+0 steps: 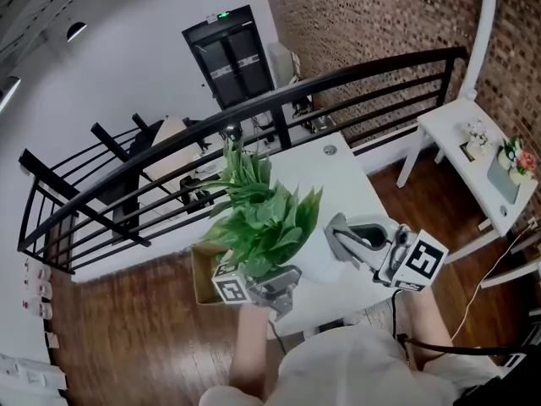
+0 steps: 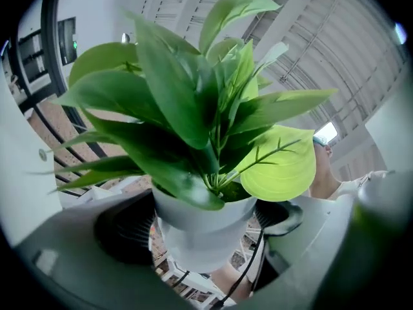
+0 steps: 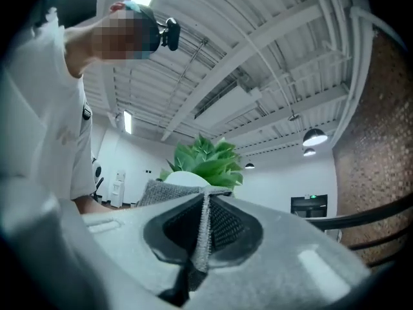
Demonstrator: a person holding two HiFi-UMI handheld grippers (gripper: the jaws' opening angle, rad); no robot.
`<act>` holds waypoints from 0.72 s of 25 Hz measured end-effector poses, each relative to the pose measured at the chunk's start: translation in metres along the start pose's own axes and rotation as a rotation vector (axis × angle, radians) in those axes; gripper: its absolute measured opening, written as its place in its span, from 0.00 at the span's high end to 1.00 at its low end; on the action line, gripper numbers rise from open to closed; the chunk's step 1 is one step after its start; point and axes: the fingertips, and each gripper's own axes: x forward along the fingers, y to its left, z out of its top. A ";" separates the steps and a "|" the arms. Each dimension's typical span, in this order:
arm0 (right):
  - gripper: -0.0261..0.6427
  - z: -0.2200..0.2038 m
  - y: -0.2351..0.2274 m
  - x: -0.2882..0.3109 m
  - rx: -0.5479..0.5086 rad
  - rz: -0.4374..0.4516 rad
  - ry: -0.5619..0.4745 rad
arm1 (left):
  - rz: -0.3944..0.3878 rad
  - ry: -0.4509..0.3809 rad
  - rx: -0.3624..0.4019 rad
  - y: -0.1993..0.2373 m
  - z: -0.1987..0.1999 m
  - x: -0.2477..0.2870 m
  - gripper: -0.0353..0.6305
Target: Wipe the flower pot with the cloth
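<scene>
While the left gripper [image 1: 272, 279] clamps the white flower pot [image 2: 203, 232] between its jaws over the bench [image 1: 338, 176], the right gripper [image 1: 345, 238] jaws pinch the grey cloth [image 3: 204, 228] near the pot.

A black railing [image 1: 372, 71] stands beside a brick wall [image 1: 372, 15] (white bench [image 1: 448, 125] nearby).

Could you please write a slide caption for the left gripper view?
Left tool clamps the white pot, its green plant fanning out against the ceiling.
</scene>
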 end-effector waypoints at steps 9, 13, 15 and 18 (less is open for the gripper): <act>0.97 -0.028 -0.010 0.018 0.257 0.044 -0.084 | -0.134 -0.084 -0.043 -0.030 0.010 0.016 0.18; 0.97 -0.031 -0.006 0.025 0.320 0.080 -0.104 | -0.154 -0.104 -0.043 -0.038 0.012 0.021 0.18; 0.97 -0.032 -0.006 0.026 0.374 0.095 -0.129 | -0.154 -0.114 -0.046 -0.038 0.011 0.023 0.18; 0.97 -0.034 -0.006 0.027 0.432 0.115 -0.160 | -0.152 -0.134 -0.050 -0.038 0.012 0.023 0.18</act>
